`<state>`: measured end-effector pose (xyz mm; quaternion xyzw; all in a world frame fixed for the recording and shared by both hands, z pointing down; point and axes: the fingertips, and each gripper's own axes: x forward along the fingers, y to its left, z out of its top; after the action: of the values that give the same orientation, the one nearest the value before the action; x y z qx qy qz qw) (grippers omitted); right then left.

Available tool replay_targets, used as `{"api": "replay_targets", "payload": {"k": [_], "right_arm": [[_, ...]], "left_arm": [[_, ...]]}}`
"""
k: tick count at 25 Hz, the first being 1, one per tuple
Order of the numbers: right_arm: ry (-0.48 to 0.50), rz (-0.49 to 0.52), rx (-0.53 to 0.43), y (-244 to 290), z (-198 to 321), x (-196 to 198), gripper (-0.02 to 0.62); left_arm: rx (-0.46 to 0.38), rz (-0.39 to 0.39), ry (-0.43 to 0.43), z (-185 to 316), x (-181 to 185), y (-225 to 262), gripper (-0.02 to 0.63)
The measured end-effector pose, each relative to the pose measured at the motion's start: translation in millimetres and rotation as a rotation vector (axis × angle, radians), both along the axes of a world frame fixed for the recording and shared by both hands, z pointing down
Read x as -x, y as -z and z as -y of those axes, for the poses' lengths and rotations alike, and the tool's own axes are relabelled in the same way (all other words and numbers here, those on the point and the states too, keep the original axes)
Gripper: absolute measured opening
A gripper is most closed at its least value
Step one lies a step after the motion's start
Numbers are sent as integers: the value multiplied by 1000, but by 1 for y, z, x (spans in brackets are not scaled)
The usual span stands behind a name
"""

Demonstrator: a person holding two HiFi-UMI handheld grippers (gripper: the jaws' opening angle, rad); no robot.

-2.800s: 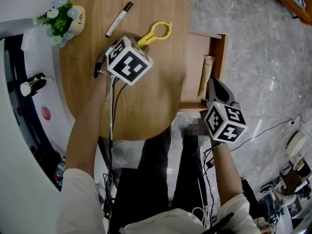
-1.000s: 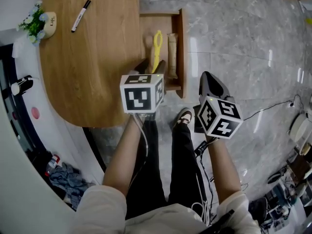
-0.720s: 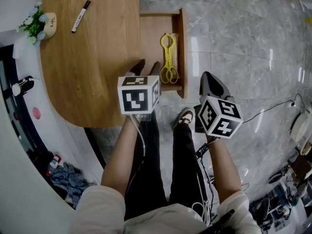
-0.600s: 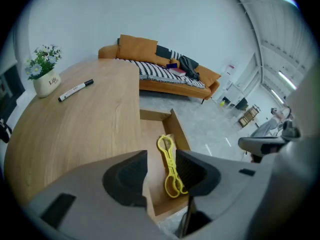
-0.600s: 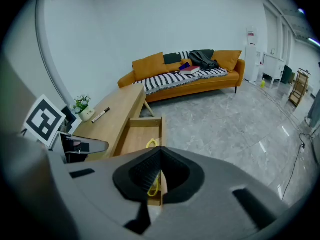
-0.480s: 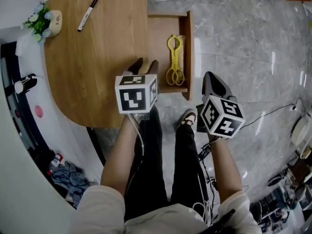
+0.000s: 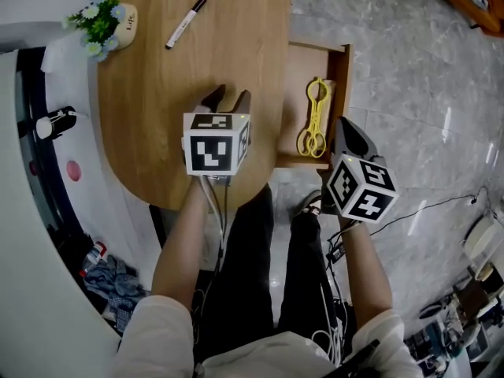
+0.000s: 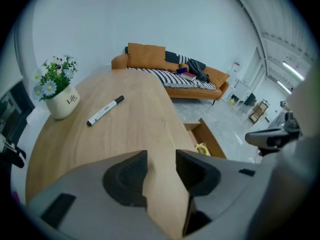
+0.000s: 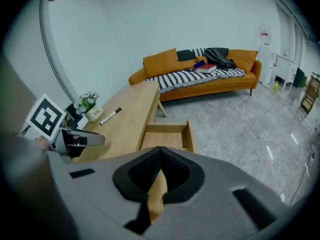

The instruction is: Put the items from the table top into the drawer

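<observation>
Overhead view of a wooden table (image 7: 150,116) with an open drawer (image 7: 345,85) at its 3 o'clock side. Yellow tongs (image 7: 313,118) lie inside the drawer. A black-and-white marker (image 7: 185,23) lies on the table top, with a small flower pot (image 7: 106,24) near it at its 9 o'clock. The left gripper (image 7: 226,99) hovers over the table, jaws apart with nothing between them — the marker lies well ahead at its 11 o'clock. The right gripper (image 7: 345,128) hangs by the drawer's near corner, jaws closed and empty. The step in hand looks like fetching the marker; that calls for reaching forward, setting the open jaws across its thin barrel, then closing.
</observation>
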<state>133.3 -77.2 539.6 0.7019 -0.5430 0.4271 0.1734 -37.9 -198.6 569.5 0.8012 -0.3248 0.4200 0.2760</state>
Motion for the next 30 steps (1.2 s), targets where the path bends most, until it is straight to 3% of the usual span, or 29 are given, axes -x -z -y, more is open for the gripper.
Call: {"api": "replay_targets", "payload": {"k": [5, 12, 20, 26, 30], "right_arm": [[28, -2, 9, -6, 34, 19, -8], [26, -12, 37, -14, 66, 30, -8], [19, -19, 57, -24, 92, 45, -8], [7, -1, 99, -40, 87, 56, -8], [8, 0, 108, -43, 89, 58, -8]], "left_arm": [[-30, 26, -22, 47, 24, -6, 166], [-135, 85, -67, 121, 44, -8, 166], [-219, 162, -198, 176, 50, -22, 166], [-226, 201, -280, 196, 55, -38, 166], [-195, 192, -284, 202, 58, -45, 166]]}}
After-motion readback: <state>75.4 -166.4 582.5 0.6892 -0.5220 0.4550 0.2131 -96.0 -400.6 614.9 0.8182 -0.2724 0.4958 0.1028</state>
